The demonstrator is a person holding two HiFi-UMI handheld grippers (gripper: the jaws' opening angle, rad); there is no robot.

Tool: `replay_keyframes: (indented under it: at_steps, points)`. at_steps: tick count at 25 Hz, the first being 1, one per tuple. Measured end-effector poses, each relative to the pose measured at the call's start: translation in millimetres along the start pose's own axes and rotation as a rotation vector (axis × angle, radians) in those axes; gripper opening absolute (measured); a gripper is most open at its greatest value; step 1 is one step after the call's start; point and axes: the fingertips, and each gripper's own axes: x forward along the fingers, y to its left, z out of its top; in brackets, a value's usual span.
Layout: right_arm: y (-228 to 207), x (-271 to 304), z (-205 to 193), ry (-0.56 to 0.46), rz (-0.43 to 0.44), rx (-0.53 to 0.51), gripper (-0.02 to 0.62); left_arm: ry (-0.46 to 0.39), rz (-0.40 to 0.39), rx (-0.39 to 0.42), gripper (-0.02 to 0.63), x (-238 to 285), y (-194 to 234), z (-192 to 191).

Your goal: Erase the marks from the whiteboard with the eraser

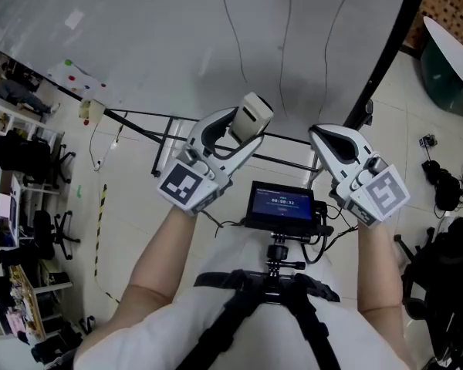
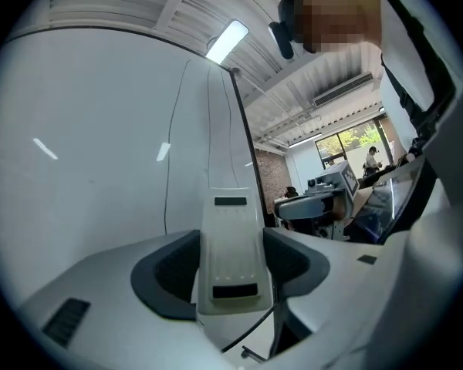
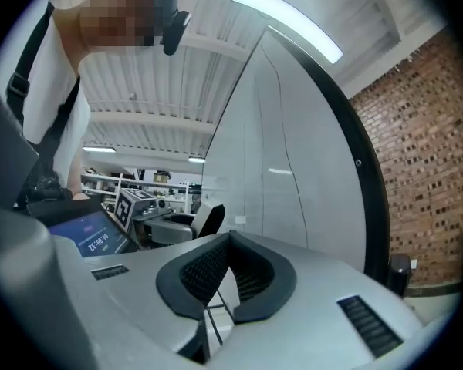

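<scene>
The whiteboard (image 1: 162,45) fills the top of the head view, with thin dark pen lines (image 1: 231,29) running down it. My left gripper (image 1: 235,133) is shut on the white block eraser (image 1: 251,116), which sticks out beyond its jaws toward the board. In the left gripper view the eraser (image 2: 230,260) sits between the dark pads (image 2: 166,272), with the whiteboard (image 2: 85,129) and a pen line (image 2: 171,160) ahead. My right gripper (image 1: 318,133) is shut and empty, its jaws meeting at the tips (image 3: 230,239). It faces the whiteboard (image 3: 293,199).
A small lit screen (image 1: 280,205) hangs on the chest rig between my hands. The board's black frame (image 1: 386,45) and stand rails (image 1: 150,118) lie ahead. Coloured magnets (image 1: 76,74) dot the board's left corner. Office chairs (image 1: 50,230) stand left, a brick wall (image 3: 424,145) right.
</scene>
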Motion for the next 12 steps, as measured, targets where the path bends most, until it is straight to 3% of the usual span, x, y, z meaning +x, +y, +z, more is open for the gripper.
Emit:
replay_keyframes:
  at_steps: [6,12]
  points:
    - [9,-2,-22,-0.044,-0.049,0.099,0.021,-0.012,0.027,-0.105,0.288,-26,3,-23]
    - [42,18,-24,-0.05,-0.067,0.097,0.021,-0.022,0.053,-0.185,0.288,-73,24,-48]
